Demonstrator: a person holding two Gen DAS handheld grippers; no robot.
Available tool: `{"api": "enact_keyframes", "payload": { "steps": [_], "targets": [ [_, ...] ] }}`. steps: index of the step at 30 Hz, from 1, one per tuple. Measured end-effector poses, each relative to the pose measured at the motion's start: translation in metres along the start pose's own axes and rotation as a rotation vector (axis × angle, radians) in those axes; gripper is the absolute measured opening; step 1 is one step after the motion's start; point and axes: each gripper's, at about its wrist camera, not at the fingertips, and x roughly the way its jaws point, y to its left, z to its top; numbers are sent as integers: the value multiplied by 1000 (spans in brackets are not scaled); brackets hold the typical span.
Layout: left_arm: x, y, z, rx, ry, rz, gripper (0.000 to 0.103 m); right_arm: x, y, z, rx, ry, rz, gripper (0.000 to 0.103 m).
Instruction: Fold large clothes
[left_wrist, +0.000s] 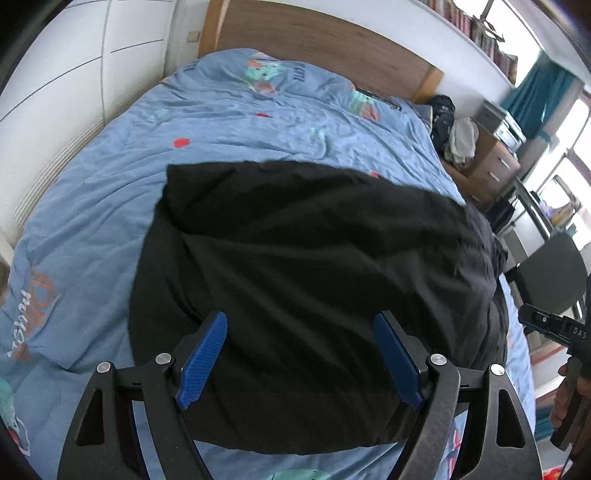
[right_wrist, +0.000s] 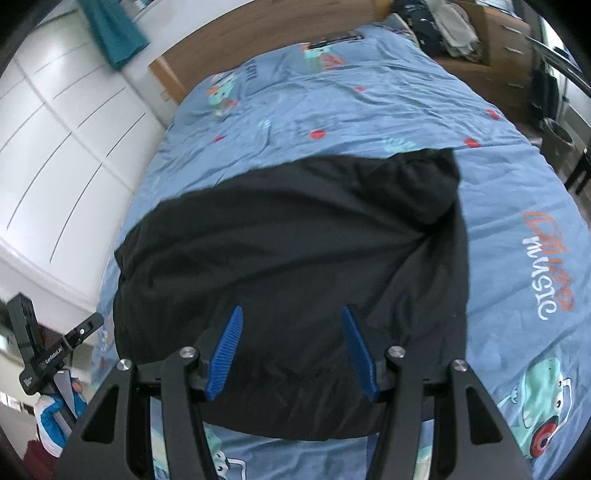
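Note:
A large black garment lies folded over on a blue printed bedspread; it also shows in the right wrist view. My left gripper is open and empty, hovering above the garment's near part. My right gripper is open and empty, also above the garment's near edge. The right gripper also shows at the right edge of the left wrist view, and the left gripper at the left edge of the right wrist view.
A wooden headboard stands at the far end. White wardrobe doors line one side of the bed. A wooden drawer unit with clothes on it, a dark chair and a window are on the other side.

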Motion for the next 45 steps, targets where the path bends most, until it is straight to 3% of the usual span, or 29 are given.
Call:
{"api": "enact_keyframes", "payload": {
  "steps": [7,13,31,45],
  "targets": [
    [20,-29,-17,92,8,-14,81,25,26,-27,-116,23,-12,54],
    [52,-46,-7,159,17,0,81,52,38,-27,-175,31,-15,54],
    [139,-54,74,173,14,49,87,127,20,49,-118,-26,-1,54],
    [214,-55,120,129,120,86,93,195,-7,111,-14,81,-17,55]
  ]
}}
